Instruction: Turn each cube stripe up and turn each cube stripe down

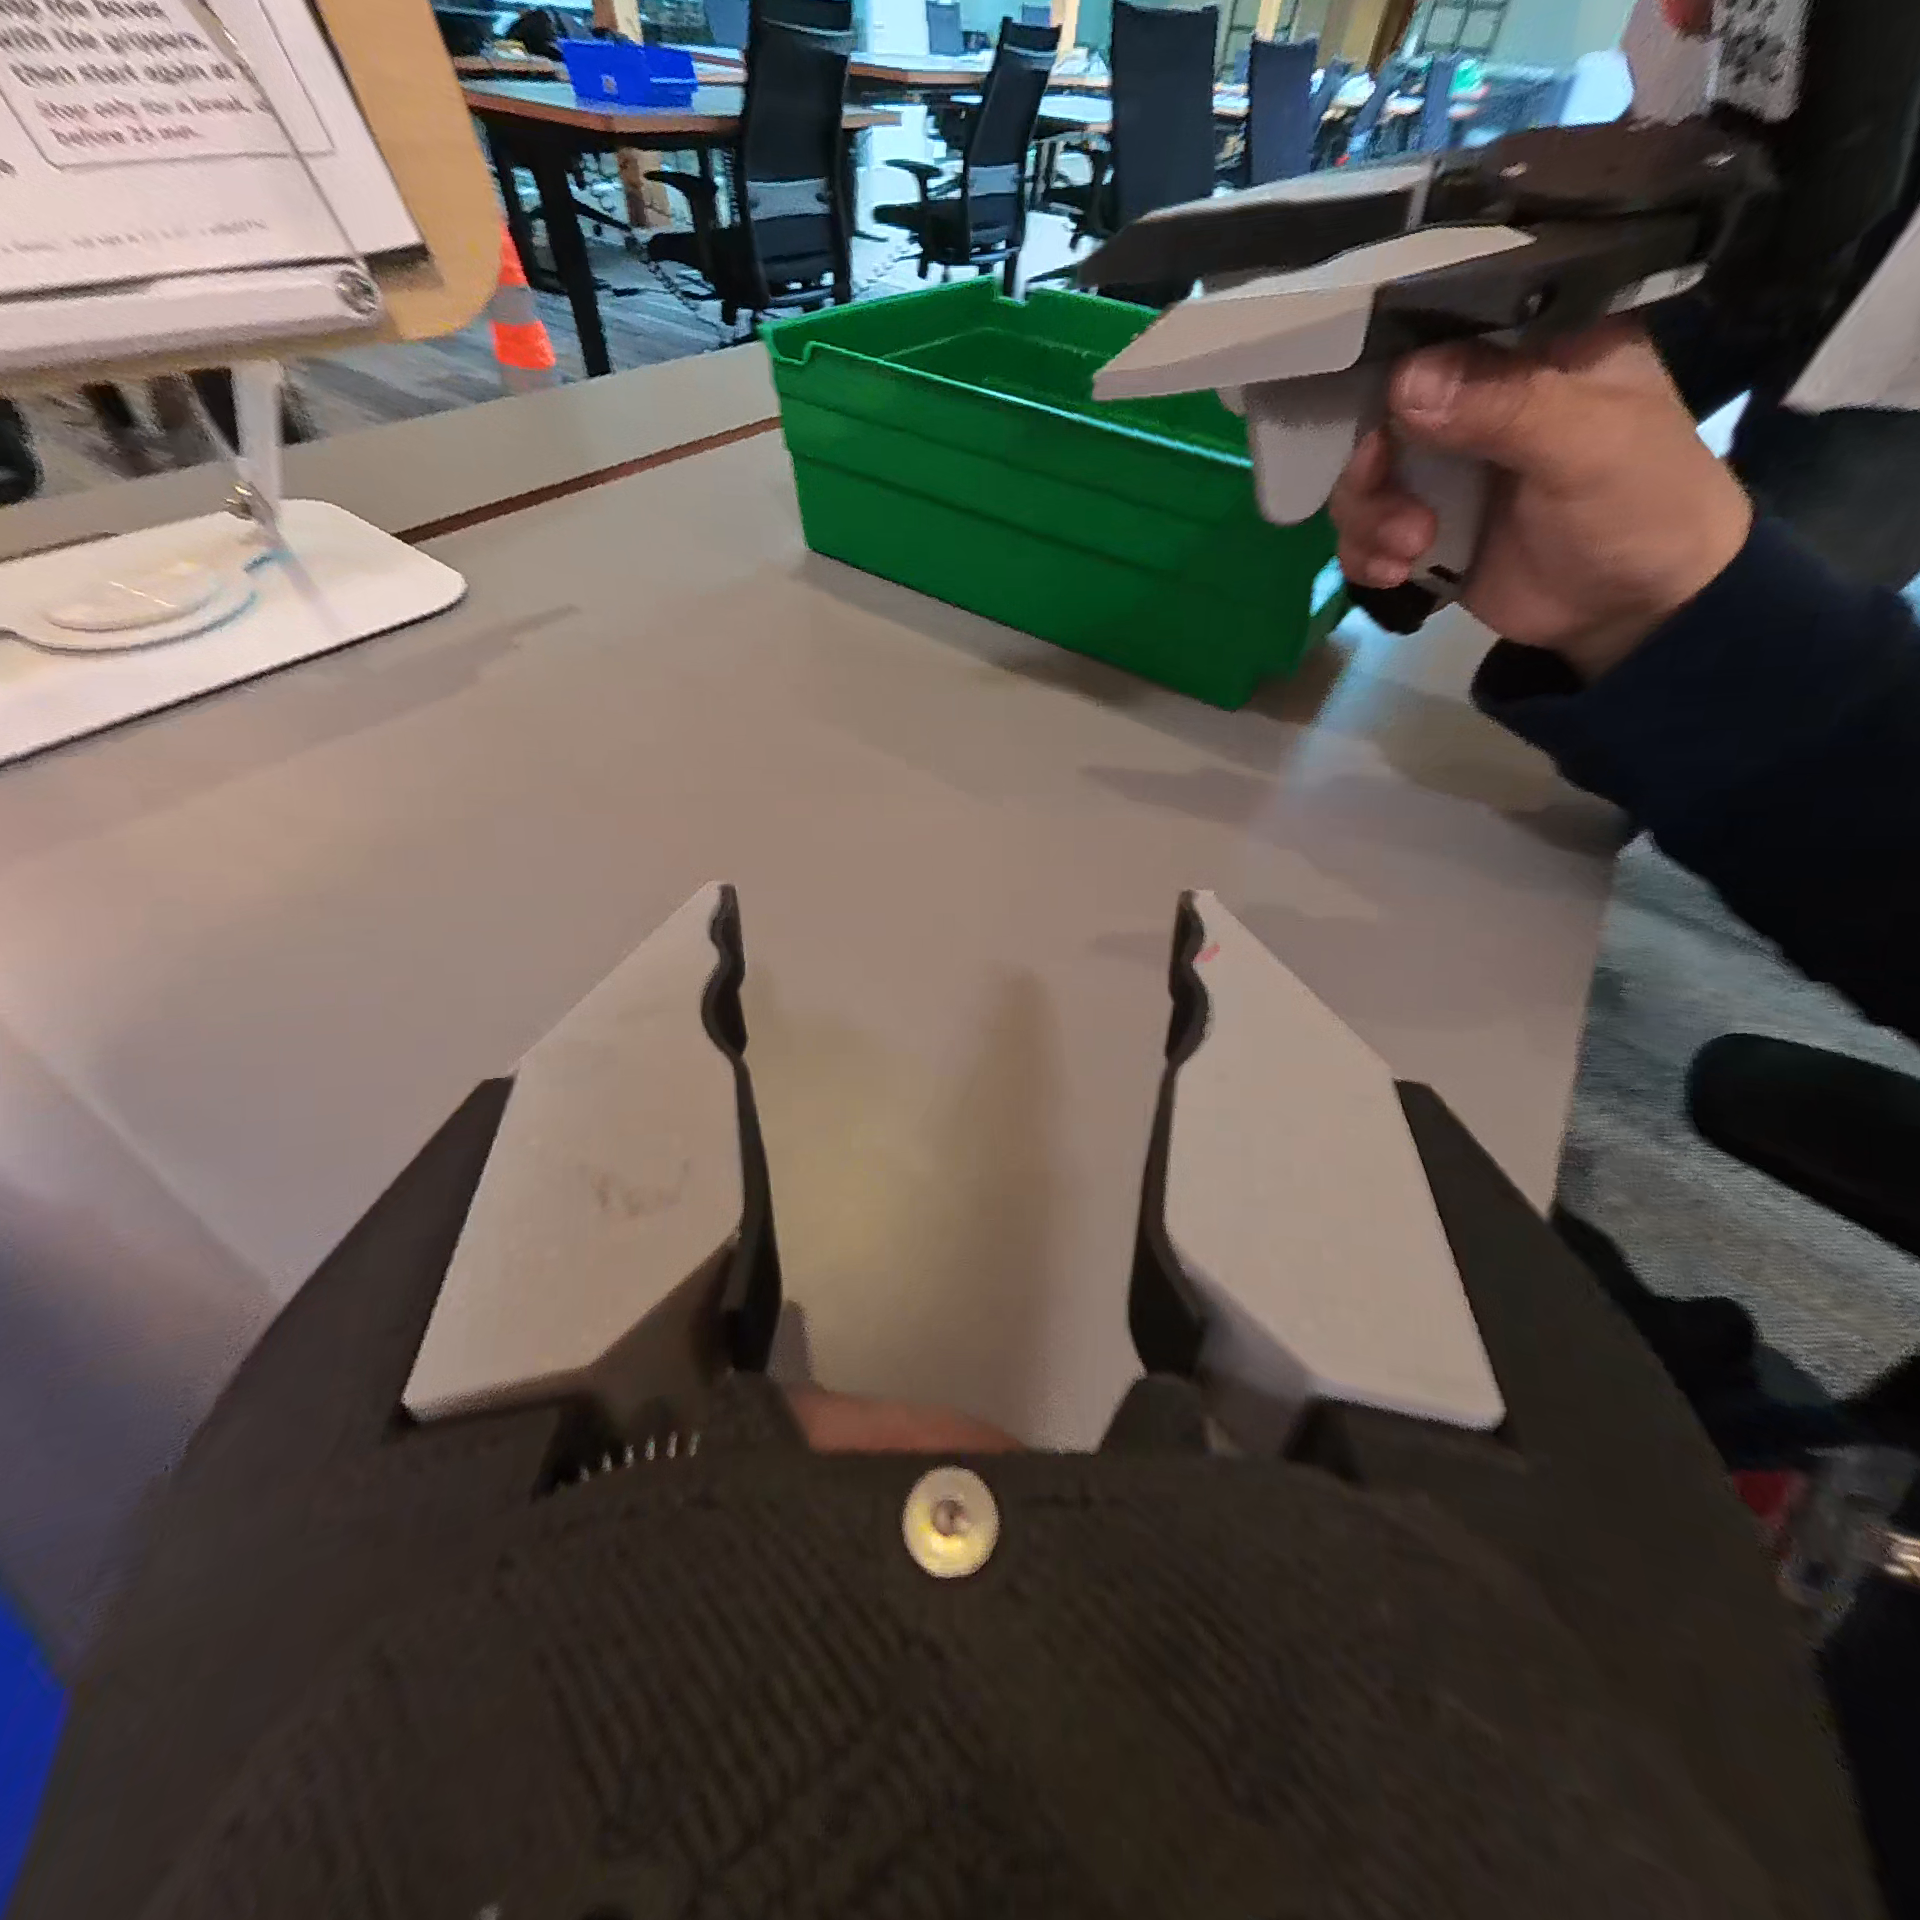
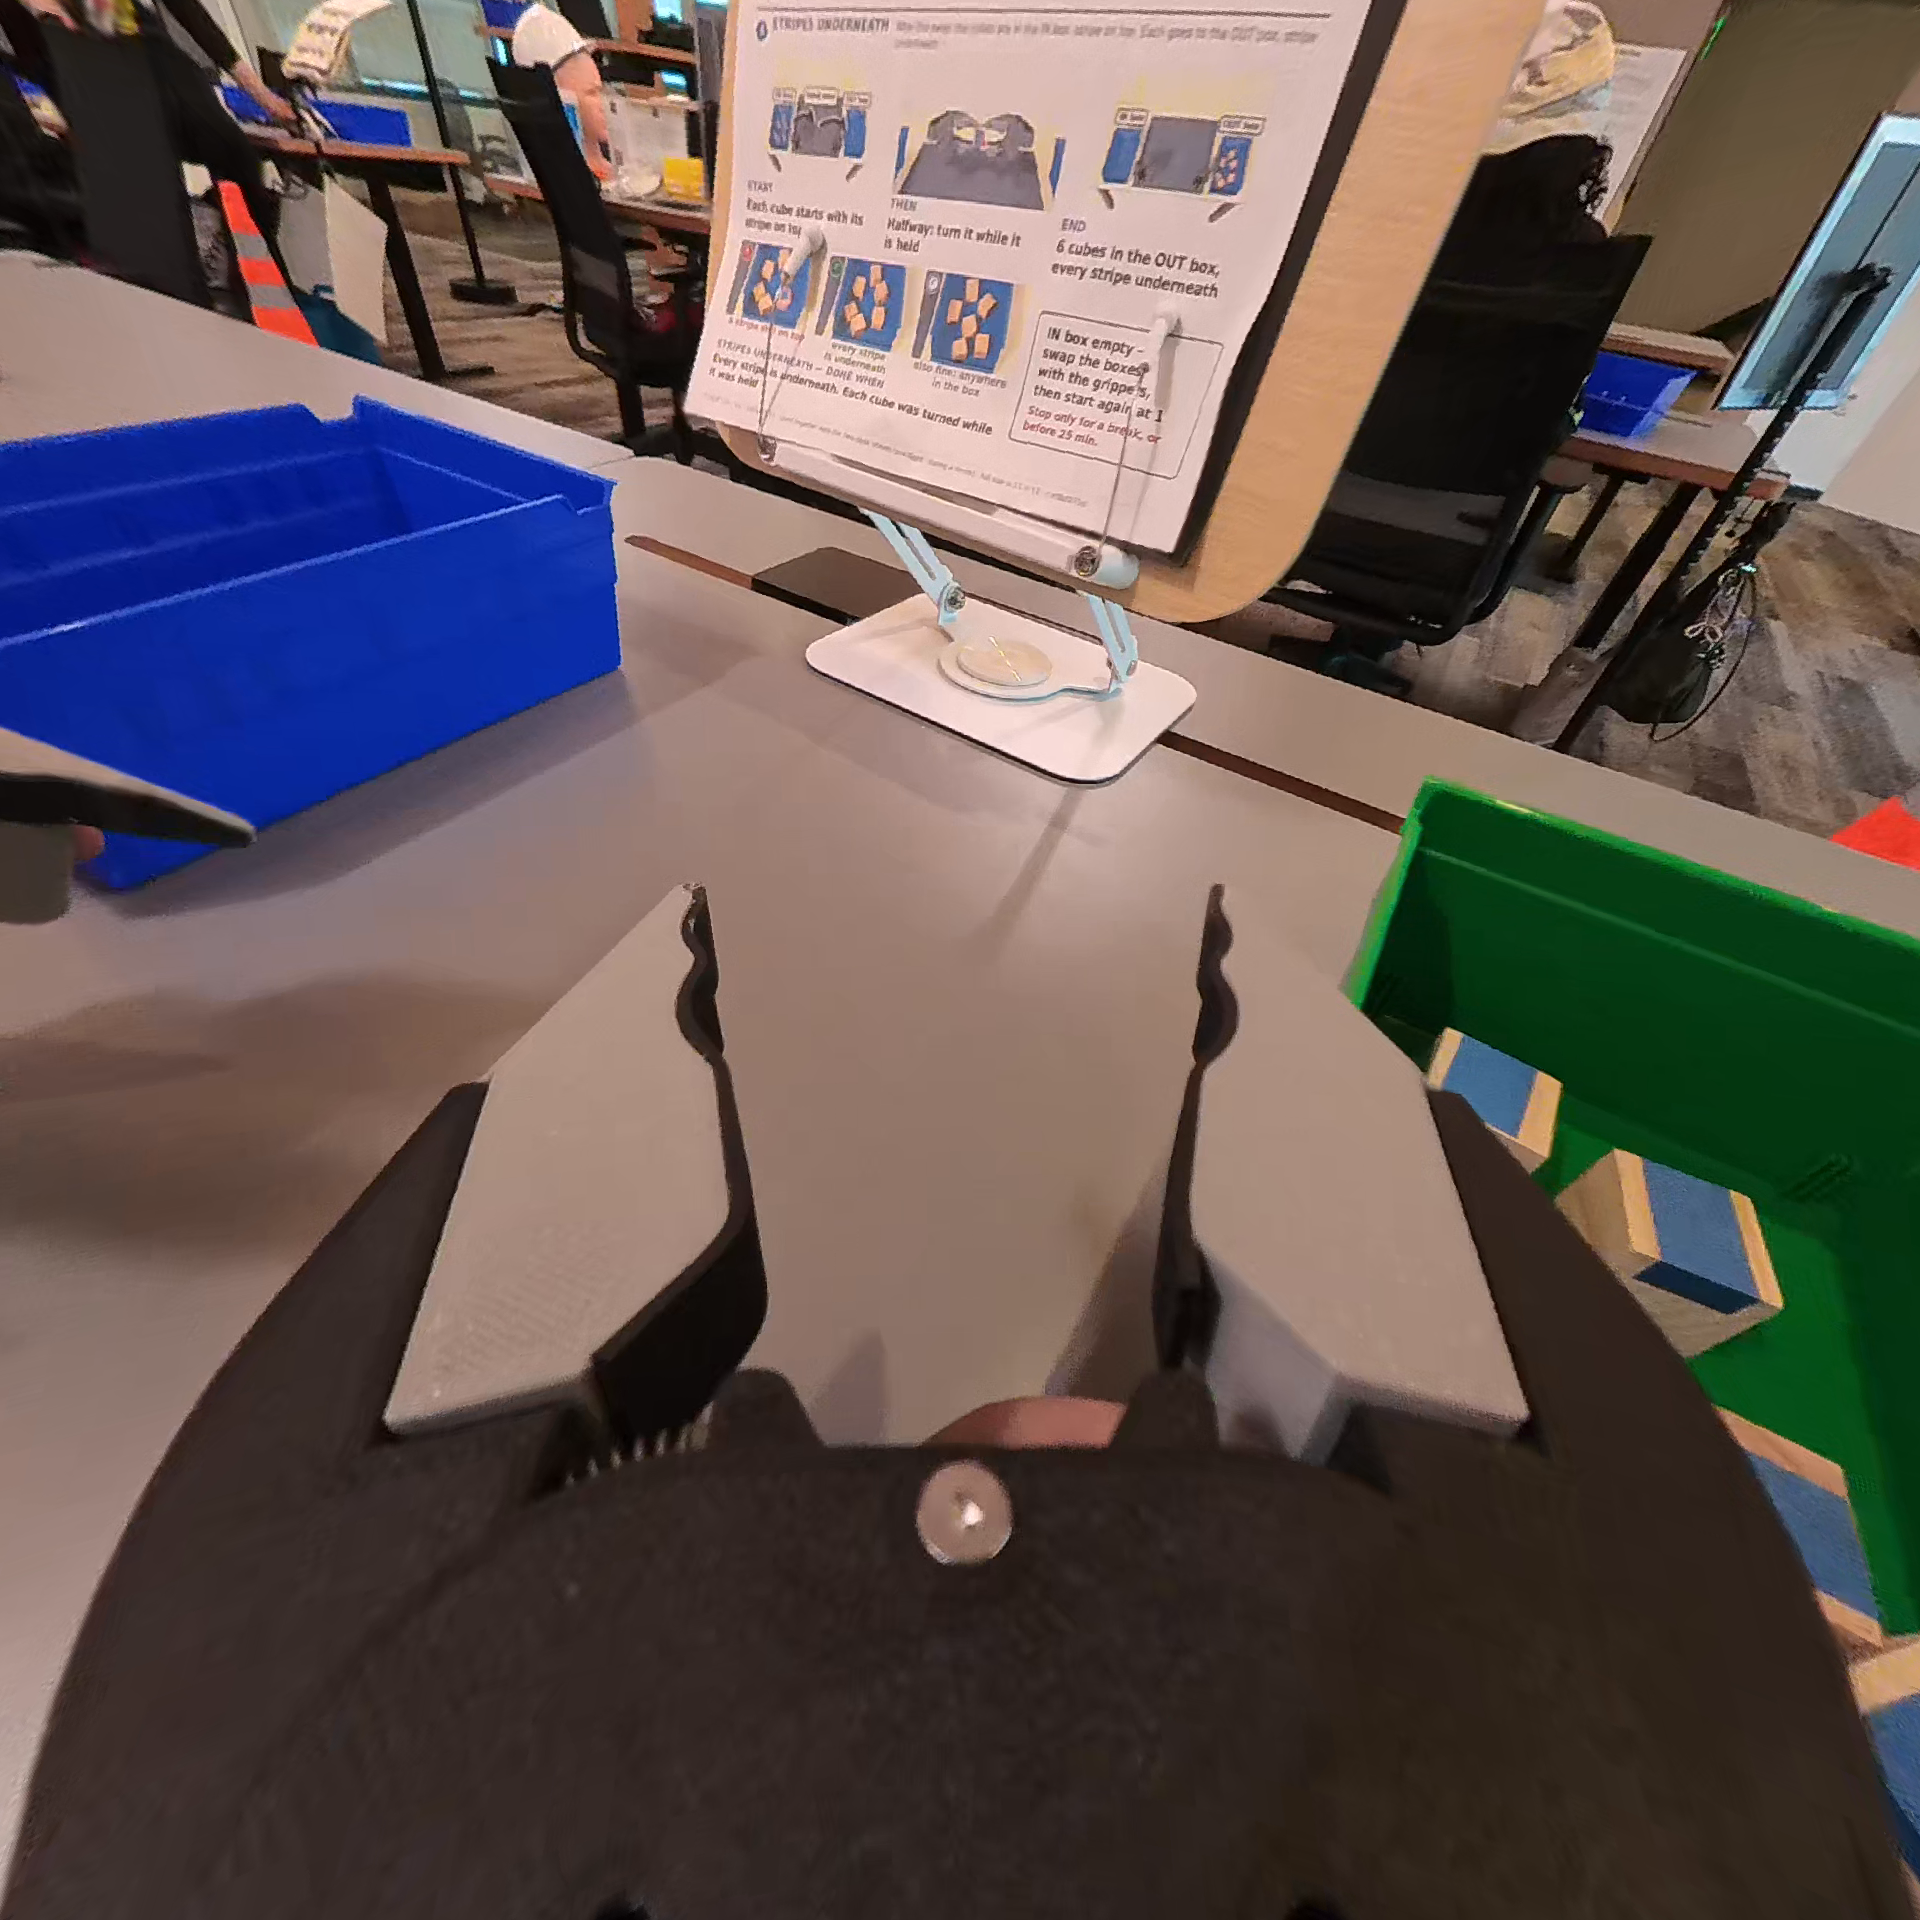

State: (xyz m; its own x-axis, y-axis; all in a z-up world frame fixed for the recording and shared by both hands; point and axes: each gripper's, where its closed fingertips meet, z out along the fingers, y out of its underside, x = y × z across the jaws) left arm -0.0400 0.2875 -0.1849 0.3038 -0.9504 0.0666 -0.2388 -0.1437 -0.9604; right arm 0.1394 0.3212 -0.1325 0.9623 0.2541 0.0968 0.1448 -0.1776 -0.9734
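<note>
The wooden cubes (image 2: pixel 1688 1247) lie inside the green bin (image 2: pixel 1621 935), blue stripes facing up on those that show (several are cut off by the frame edge). Just beside the green bin, the right gripper (image 2: pixel 956 914) hangs released and empty over the grey table (image 2: pixel 883 810). Farther from the bin, the left gripper (image 1: pixel 956 904) is likewise spread, holding nothing. A blue bin (image 2: pixel 312 623) sits well apart from the green bin, with a paper stand (image 2: pixel 997 675) between them at the back.

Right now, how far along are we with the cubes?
Nothing looks done: the cubes seen in the green bin show blue stripes up, and the visible part of the blue bin holds none. Left gripper and right gripper are open, empty. All flips remain.
</note>
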